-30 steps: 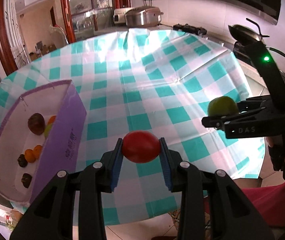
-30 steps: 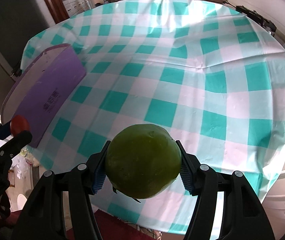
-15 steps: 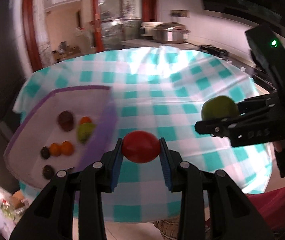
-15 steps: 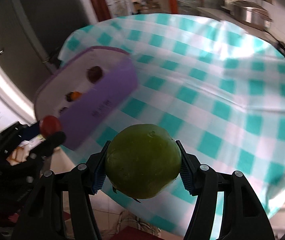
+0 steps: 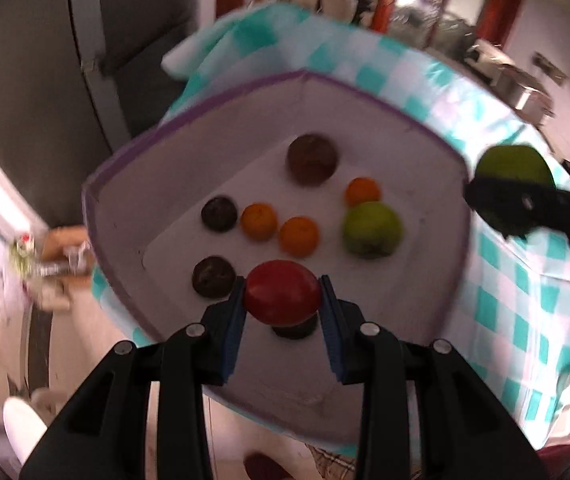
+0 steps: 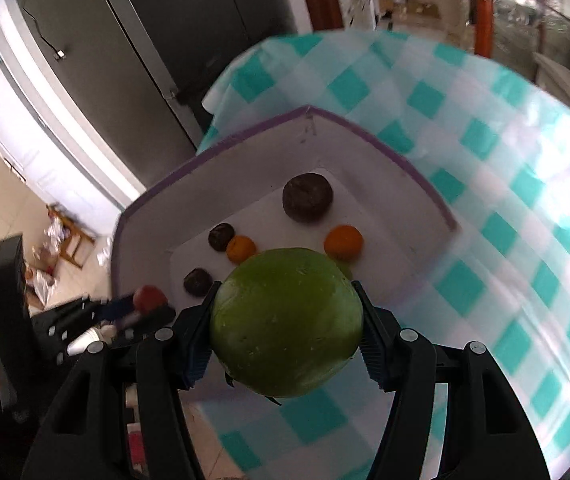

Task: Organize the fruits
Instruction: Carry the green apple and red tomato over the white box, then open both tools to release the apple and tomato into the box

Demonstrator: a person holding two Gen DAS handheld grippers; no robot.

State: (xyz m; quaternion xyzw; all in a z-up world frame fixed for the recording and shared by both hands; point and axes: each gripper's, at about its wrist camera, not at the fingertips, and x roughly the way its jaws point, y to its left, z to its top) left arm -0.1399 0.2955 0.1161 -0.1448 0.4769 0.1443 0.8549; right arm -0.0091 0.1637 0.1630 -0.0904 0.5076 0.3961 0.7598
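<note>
The left gripper (image 5: 282, 306) is clamped on a red tomato (image 5: 282, 298), low in the frame's centre over the near part of the purple-rimmed box (image 5: 377, 96). The right gripper (image 6: 286, 330) is clamped on a large green fruit (image 6: 286, 328), at the box's right rim in the left view. Inside the box lie a green apple (image 5: 372, 229), small oranges (image 5: 299, 236) and dark fruits (image 5: 312, 158); the box sits on the desk's checked cloth (image 6: 505, 184).
</note>
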